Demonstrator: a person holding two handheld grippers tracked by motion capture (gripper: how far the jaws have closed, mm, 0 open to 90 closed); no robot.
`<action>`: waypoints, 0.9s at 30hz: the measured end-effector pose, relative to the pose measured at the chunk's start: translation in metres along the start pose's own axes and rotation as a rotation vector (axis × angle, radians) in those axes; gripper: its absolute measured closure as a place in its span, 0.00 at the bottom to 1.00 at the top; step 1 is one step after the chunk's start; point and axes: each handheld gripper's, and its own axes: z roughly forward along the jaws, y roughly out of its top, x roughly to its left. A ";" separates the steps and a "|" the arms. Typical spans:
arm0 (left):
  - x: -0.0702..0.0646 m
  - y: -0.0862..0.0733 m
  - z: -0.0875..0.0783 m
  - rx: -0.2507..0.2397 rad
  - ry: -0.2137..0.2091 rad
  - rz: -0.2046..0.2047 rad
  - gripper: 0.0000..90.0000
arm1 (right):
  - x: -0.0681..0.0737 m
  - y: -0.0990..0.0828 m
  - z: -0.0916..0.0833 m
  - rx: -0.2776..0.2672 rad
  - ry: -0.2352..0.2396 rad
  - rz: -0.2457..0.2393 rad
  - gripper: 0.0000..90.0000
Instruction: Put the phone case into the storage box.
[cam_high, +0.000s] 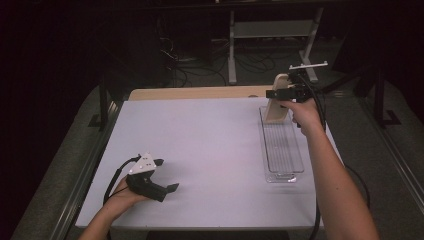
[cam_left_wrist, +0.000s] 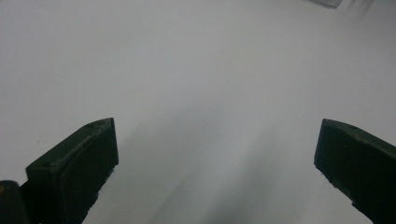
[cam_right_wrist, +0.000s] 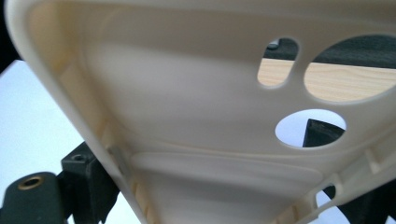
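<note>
A cream phone case (cam_high: 278, 104) hangs upright over the far end of a clear plastic tray (cam_high: 295, 150), held by my right gripper (cam_high: 280, 94), which is shut on its upper part. In the right gripper view the case's inner side (cam_right_wrist: 187, 116) is very close, with round and oval cut-outs through which the wooden table edge shows. My left gripper (cam_high: 166, 175) rests low at the near left of the white table (cam_high: 200, 145), jaws wide apart. In the left gripper view my left gripper (cam_left_wrist: 217, 163) has nothing between its black fingers (cam_left_wrist: 77, 163).
The tray lies lengthwise along the table's right side; its corner (cam_left_wrist: 324, 3) peeks into the left gripper view. A wooden strip (cam_high: 195, 93) runs along the far edge. Beyond it stand a metal frame (cam_high: 272, 35) and loose cables on a dark floor.
</note>
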 end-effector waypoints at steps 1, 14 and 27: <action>0.000 0.000 0.000 -0.001 -0.001 0.000 0.00 | 0.000 0.000 0.003 0.008 -0.015 -0.004 0.11; -0.001 0.001 0.000 -0.002 -0.009 0.003 0.00 | -0.002 -0.005 0.045 0.092 -0.143 0.017 0.11; -0.002 0.001 0.001 -0.005 -0.014 0.001 0.00 | -0.006 -0.011 0.065 0.155 -0.201 0.021 0.11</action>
